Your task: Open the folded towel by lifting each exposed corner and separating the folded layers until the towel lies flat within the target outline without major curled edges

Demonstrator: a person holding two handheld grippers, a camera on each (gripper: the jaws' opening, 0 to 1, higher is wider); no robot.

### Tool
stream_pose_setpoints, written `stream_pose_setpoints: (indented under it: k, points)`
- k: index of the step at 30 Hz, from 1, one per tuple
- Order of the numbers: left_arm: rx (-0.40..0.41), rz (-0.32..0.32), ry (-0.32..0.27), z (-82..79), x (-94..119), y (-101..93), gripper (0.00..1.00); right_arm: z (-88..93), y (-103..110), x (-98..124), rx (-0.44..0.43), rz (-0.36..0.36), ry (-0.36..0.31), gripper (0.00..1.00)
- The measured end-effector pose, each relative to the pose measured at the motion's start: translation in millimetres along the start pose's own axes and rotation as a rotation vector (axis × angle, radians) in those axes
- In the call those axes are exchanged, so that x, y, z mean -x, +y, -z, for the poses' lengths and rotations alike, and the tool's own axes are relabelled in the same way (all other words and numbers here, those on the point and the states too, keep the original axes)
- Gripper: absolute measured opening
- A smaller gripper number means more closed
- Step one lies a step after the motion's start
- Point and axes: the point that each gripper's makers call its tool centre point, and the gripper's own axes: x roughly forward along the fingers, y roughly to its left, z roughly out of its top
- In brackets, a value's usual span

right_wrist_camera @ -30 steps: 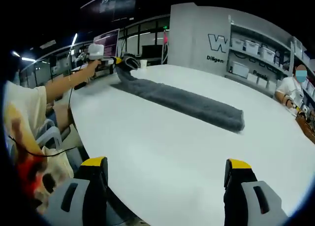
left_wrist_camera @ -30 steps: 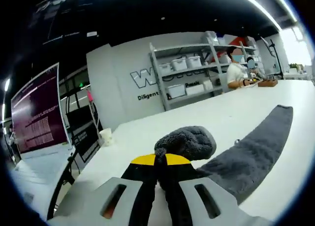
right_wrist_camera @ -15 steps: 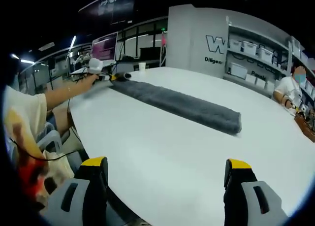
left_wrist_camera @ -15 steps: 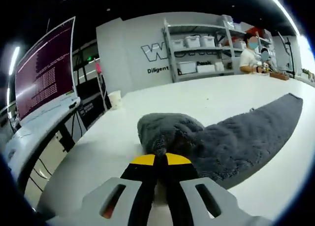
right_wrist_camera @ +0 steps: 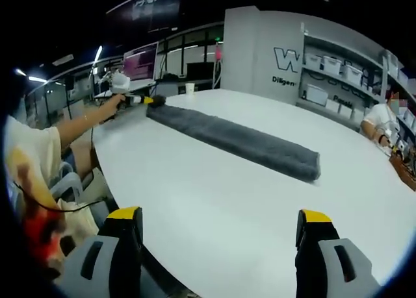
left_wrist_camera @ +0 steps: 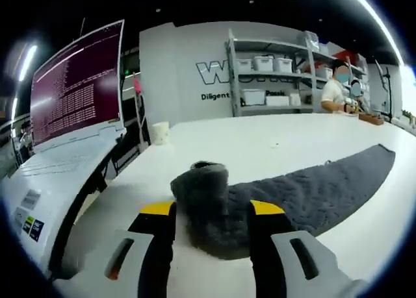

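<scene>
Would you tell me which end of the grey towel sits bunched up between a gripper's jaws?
The end by the left gripper: the towel humps up between its open jaws, while the far end lies flat, apart from the right gripper.

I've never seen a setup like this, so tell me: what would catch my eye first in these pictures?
A long, fluffy dark grey towel stretches in a folded strip across the big white table. In the left gripper view its rumpled end stands between the open yellow-tipped jaws of the left gripper. The right gripper hangs open over bare table near the edge, well short of the towel.
</scene>
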Motion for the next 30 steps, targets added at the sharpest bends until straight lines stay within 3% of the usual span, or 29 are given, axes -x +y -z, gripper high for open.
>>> stream_pose_setpoints:
  k: [3, 8, 9, 12, 13, 18, 20, 23, 30]
  points:
    - [0.02, 0.027, -0.004, -4.1, 8.0, -1.8, 0.69, -4.5, 4.3, -1.2, 0.001, -0.004, -0.006, 0.99]
    - [0.075, 0.157, 0.012, 0.3, 27.0, -26.3, 0.9, -10.7, 10.5, -6.7, 0.003, -0.01, -0.008, 0.99]
    - [0.086, 0.205, 0.014, 3.9, 38.0, -38.8, 0.92, -11.8, 12.7, -9.1, 0.003, -0.012, -0.008, 0.99]
    - [0.098, 0.269, 0.039, 12.7, 58.9, -54.2, 0.95, -13.0, 16.1, -12.9, 0.003, -0.016, -0.009, 0.99]
    - [0.106, 0.307, 0.005, 9.2, 66.9, -62.9, 0.99, -13.3, 17.1, -14.4, 0.005, -0.014, -0.009, 0.99]
    - [0.163, 0.481, -0.128, -2.1, 112.8, -102.3, 1.0, -10.8, 16.1, -18.7, 0.015, -0.006, 0.004, 0.99]
    - [0.156, 0.54, -0.1, 7.1, 127.2, -114.1, 1.0, -10.4, 15.7, -18.9, 0.014, -0.006, 0.004, 0.99]
    - [0.13, 0.534, -0.1, 15.2, 143.0, -121.6, 1.0, -9.5, 15.0, -19.6, -0.002, -0.003, 0.001, 0.99]
    - [0.11, 0.534, -0.079, 25.3, 155.5, -126.8, 1.0, -8.9, 13.5, -19.8, -0.008, 0.014, 0.0, 0.98]
